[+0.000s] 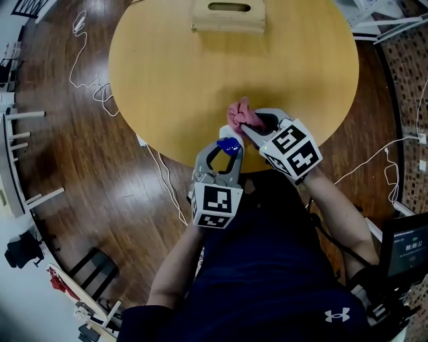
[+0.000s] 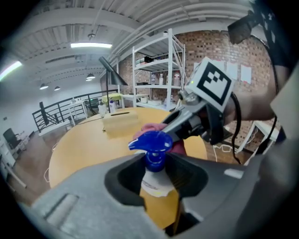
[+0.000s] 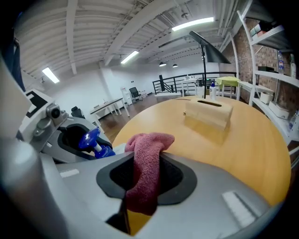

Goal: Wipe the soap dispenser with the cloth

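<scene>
Left claw [image 1: 226, 149] clamped on soap dispenser [image 2: 153, 150]; right claw [image 1: 243, 128] clamped on cloth [image 3: 145, 163].

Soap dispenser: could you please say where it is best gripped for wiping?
Its white shoulder below the blue pump, from the near side, as the left gripper does: upright and narrow there, leaving the pump free for the cloth.

One soap dispenser [image 1: 228, 145], one cloth [image 1: 241, 115] and one round table [image 1: 167, 80] are showing, with one slotted box [image 1: 229, 17] sitting at twelve o'clock.
</scene>
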Tool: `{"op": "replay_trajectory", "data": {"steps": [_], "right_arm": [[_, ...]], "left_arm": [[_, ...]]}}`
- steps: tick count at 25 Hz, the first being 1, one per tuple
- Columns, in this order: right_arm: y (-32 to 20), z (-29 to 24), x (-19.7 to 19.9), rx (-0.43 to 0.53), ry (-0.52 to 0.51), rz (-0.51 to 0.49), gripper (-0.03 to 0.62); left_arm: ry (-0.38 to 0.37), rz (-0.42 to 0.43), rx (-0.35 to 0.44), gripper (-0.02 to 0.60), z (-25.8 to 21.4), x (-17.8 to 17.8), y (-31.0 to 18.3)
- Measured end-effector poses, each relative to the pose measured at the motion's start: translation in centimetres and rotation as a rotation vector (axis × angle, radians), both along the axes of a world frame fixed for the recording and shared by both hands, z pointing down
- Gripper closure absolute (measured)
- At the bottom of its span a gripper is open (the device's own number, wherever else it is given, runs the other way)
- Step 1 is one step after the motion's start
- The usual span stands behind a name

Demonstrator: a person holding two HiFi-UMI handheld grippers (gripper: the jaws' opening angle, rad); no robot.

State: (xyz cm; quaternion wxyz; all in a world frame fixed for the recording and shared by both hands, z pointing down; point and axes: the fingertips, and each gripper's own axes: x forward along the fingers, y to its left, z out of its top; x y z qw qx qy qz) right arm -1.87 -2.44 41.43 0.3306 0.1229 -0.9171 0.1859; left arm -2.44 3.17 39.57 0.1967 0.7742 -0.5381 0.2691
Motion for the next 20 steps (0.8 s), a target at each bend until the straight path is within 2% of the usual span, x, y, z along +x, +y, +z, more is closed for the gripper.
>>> {"op": "replay_trajectory", "data": {"steps": [4,6,8,12,14,18,20], "right_arm": [[2.3,-1.3,0.8,-0.053,0.003,-0.141,0.482],[3.6,-1.2,0.5,-0.040,0.021,-0.203,0.483],[3.3,-0.8,-0.3,-0.007,0.031,-0.205,0.484],[0.4,-0.2,-2.0,0.019,0.040,-0.128,0.484],[-0.6,0.0,-2.4,0.045,0.057,-0.122,0.484],[-0.8,-1.5,-1.6,0.042,0.019,-0.147,0.484],[0.6,-2.4,-1.2,0.031,-0.013,-0.208,0.484]], "left_arm": [[0.001,0.069,-0.007,0.446,0.4,0.0,0.1],[-0.001,0.094,-0.008,0.446,0.4,-0.1,0.1],[-0.002,0.104,-0.004,0.446,0.2,-0.1,0.0],[-0.005,0.111,0.004,0.446,-0.2,0.2,-0.1],[-0.011,0.121,-0.002,0.446,-0.1,0.4,0.0],[-0.013,0.164,-0.017,0.446,0.3,0.6,0.2],[-0.009,0.185,-0.021,0.446,0.6,0.4,0.3]]}}
